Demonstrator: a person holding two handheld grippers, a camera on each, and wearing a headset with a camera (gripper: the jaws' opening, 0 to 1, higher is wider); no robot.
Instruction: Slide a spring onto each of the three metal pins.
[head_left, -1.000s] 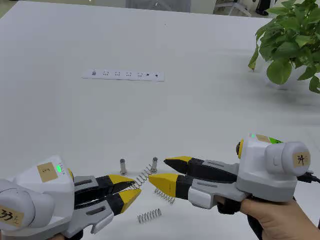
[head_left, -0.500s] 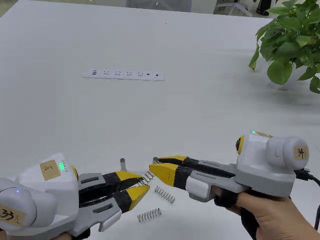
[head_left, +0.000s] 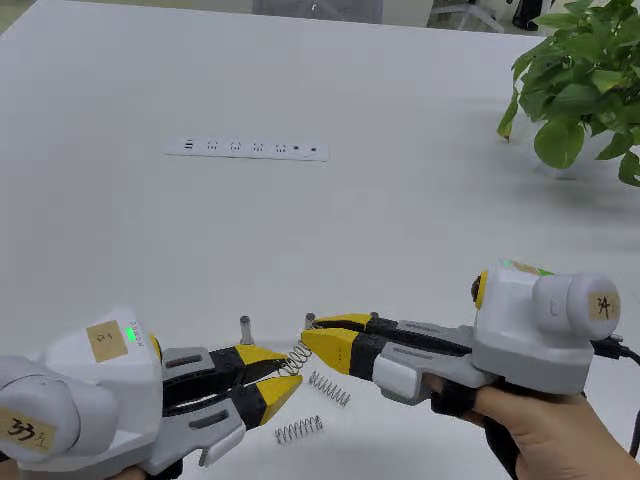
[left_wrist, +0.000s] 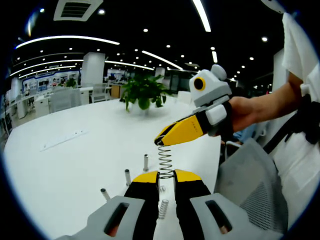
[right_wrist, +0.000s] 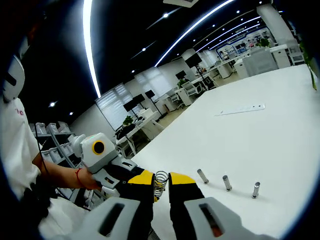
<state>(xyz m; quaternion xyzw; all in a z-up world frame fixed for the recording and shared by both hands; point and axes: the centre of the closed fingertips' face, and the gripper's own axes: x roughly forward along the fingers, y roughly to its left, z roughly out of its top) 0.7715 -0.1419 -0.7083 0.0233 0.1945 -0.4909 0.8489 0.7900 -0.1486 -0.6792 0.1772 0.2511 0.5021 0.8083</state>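
The thin coiled steel spring (left_wrist: 165, 159) is gripped at one end between the narrowed yellow-tipped jaws of the left gripper (left_wrist: 165, 174). Its other end seems to be pinched by the nearly closed right gripper (right_wrist: 161, 179). Three short upright metal pins (right_wrist: 227, 183) are seen just beyond on the white table (head_left: 300, 230), with two loose springs (head_left: 329, 389) nearby.

Beyond the three short upright metal pins (right_wrist: 227, 183), the white table (head_left: 120, 230) lies open as far as the flat white power strip (head_left: 247, 149). The leafy green potted plant (head_left: 585, 80) stands well apart at the far right corner. Around the pins it is crowded. The left gripper (head_left: 291, 369) and right gripper (head_left: 309, 331) meet tip to tip, both sets of jaws pinching one thin coiled steel spring (left_wrist: 165, 161) that bridges them. Two loose steel springs (head_left: 329, 389) lie on the table on the near side. The gaps between the pins seem passable, though the fisheye distorts them.
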